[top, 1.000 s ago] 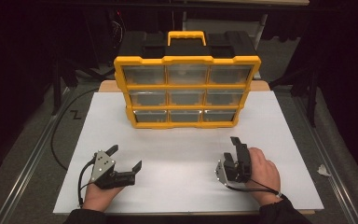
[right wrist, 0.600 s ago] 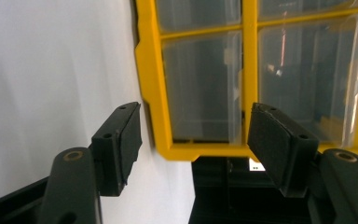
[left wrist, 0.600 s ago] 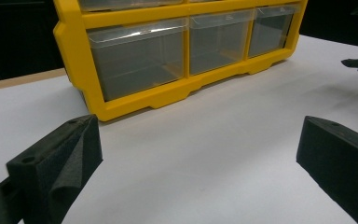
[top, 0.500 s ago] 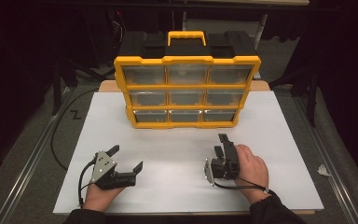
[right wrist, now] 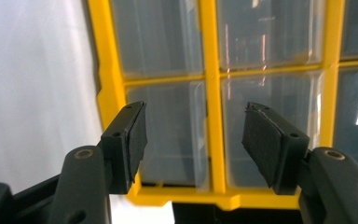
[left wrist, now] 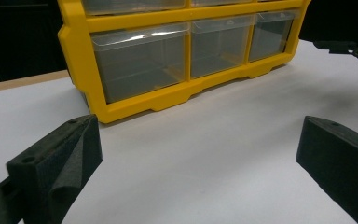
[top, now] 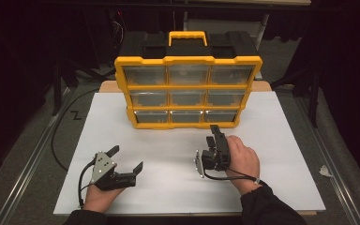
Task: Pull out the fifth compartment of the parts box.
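A yellow organizer point(top: 187, 91) with a black handle and three rows of clear drawers stands upright at the back middle of the white board point(top: 281, 154). My left gripper point(top: 126, 158) rests near the front left, jaws spread wide with nothing between them. In the left gripper view the left gripper point(left wrist: 200, 144) faces the organizer's point(left wrist: 135, 100) bottom row from a distance. My right gripper point(top: 216, 134) is turned on its side, just short of the bottom right drawer. In the right gripper view the right gripper point(right wrist: 193, 135) stands open, framing the yellow divider point(right wrist: 213, 116) between two clear drawers.
A black cable point(top: 58, 140) loops off the board's left edge toward the left gripper. A crumpled white scrap point(top: 326, 171) lies on the grey surface at the right. Bare white board lies between the two hands.
My right gripper has moved forward and left, toward the organizer's bottom right drawers. The left gripper and the organizer have stayed put.
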Demonstrator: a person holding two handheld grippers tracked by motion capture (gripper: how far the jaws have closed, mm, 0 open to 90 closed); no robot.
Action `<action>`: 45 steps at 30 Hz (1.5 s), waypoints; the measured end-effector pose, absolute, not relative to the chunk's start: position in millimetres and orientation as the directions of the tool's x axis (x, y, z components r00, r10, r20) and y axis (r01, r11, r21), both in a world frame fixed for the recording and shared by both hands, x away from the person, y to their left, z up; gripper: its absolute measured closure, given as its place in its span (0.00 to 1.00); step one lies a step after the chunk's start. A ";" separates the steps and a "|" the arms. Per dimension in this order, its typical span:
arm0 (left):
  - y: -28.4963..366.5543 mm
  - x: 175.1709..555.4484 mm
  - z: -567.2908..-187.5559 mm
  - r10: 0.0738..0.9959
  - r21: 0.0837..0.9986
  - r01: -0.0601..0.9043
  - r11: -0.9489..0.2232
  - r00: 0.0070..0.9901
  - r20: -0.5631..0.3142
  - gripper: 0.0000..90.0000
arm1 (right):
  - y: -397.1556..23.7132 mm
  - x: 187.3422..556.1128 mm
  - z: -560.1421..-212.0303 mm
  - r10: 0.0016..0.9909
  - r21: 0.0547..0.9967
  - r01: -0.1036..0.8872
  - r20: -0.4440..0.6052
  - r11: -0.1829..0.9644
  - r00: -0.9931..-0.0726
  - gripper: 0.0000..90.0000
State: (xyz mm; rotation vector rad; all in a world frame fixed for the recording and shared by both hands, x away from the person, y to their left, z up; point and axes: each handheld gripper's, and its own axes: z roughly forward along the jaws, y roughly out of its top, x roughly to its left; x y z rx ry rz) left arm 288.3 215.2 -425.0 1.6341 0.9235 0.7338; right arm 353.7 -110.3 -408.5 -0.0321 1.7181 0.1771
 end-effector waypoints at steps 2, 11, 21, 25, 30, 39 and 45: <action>215.4 288.2 -425.0 0.860 0.971 0.202 -0.129 0.511 0.008 0.01 | -106.2 355.5 -405.9 0.084 0.102 -0.121 -0.985 0.987 -0.150 0.47; 216.1 288.7 -425.1 0.859 0.971 0.202 -0.127 0.512 0.006 0.01 | -92.1 368.8 -391.3 0.091 0.105 -0.123 -0.989 0.987 -0.114 0.48; 215.9 288.4 -425.1 0.857 0.972 0.201 -0.124 0.515 0.003 0.01 | -81.7 378.6 -378.1 0.099 0.111 -0.140 -0.991 0.984 -0.085 0.51; 215.8 288.5 -425.1 0.856 0.972 0.200 -0.123 0.517 0.002 0.00 | -76.5 382.6 -371.2 0.109 0.119 -0.142 -0.991 0.983 -0.077 0.55; 216.2 288.8 -425.2 0.856 0.972 0.202 -0.121 0.517 -0.001 0.01 | -70.3 386.9 -360.4 0.114 0.121 -0.141 -0.992 0.982 -0.062 0.57; 216.3 288.5 -425.2 0.853 0.972 0.203 -0.120 0.521 -0.003 0.00 | -60.1 394.8 -343.8 0.102 0.106 -0.164 -0.994 0.981 -0.033 0.62; 216.3 288.7 -425.4 0.855 0.971 0.210 -0.114 0.519 -0.012 0.00 | -54.2 402.7 -339.7 0.126 0.130 -0.151 -0.991 0.980 -0.034 0.67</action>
